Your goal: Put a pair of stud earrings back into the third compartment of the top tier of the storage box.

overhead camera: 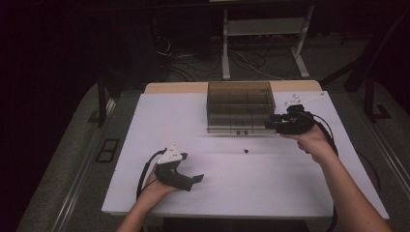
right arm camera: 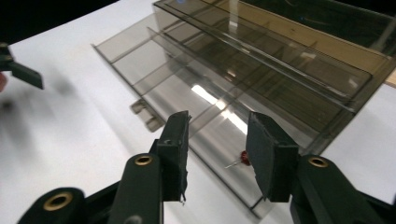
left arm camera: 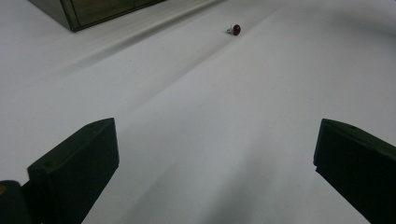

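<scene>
A smoky clear drawer box (overhead camera: pixel 240 104) stands at the table's back middle, its bottom drawer (right arm camera: pixel 154 79) pulled out toward me. My right gripper (overhead camera: pixel 270 124) hovers at the drawer's right front corner, and in the right gripper view its jaws (right arm camera: pixel 218 128) stand apart with nothing between them. Below them a small red pin (right arm camera: pixel 243 158) lies in a drawer compartment. A second red pin (overhead camera: pixel 246 151) lies loose on the white table (overhead camera: pixel 159 121), ahead of my left gripper (overhead camera: pixel 193 170). The left gripper's jaws (left arm camera: pixel 215 154) are wide open just above the table, far short of that pin (left arm camera: pixel 236 29).
The box's front corner (left arm camera: pixel 88 11) is at the upper left of the left gripper view. A white flat piece (overhead camera: pixel 304 98) lies at the back right of the table. Beyond the table are a white stand (overhead camera: pixel 263 29) and floor cables. My left gripper (right arm camera: pixel 18 70) appears far off.
</scene>
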Demonstrator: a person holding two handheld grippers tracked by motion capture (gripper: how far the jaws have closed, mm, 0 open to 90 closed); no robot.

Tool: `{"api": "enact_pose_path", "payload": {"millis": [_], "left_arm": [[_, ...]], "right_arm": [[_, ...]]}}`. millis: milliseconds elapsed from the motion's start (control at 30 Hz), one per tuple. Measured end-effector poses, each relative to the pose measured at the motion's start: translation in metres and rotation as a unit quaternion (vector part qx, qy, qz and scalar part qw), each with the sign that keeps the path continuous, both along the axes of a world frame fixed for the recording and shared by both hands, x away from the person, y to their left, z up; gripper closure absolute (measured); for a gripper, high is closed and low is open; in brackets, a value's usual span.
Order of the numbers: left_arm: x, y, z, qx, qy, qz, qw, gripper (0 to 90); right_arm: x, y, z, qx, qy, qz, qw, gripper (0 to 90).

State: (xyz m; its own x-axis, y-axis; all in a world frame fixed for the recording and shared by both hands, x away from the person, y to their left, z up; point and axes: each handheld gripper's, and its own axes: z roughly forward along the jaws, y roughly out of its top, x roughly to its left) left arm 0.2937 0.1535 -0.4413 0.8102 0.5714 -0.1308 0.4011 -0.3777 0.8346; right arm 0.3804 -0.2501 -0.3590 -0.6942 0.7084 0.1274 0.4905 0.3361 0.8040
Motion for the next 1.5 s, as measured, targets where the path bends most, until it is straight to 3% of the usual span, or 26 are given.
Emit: {"api": "enact_pose_path", "payload": {"millis": [333, 700, 800, 1500], "left_arm": [[0.000, 0.000, 0.000, -0.001, 0.000, 0.001, 1.0000, 0.0], [-0.001, 0.000, 0.000, -0.001, -0.002, 0.002, 1.0000, 0.0], [0.000, 0.000, 0.000, 0.001, -0.003, 0.000, 1.0000, 0.0], [0.000, -0.001, 0.000, 0.004, -0.001, -0.003, 1.0000, 0.0]], "right_arm": [[-0.022, 0.009, -0.001, -0.003, -0.003, 0.021, 0.9998, 52.2], [-0.037, 0.019, -0.019, -0.008, 0.006, 0.037, 0.9993, 50.0], [-0.037, 0.023, -0.026, -0.022, 0.009, 0.039, 0.9989, 49.4], [-0.033, 0.035, -0.058, -0.036, 0.027, 0.035, 0.9984, 50.2]]}}
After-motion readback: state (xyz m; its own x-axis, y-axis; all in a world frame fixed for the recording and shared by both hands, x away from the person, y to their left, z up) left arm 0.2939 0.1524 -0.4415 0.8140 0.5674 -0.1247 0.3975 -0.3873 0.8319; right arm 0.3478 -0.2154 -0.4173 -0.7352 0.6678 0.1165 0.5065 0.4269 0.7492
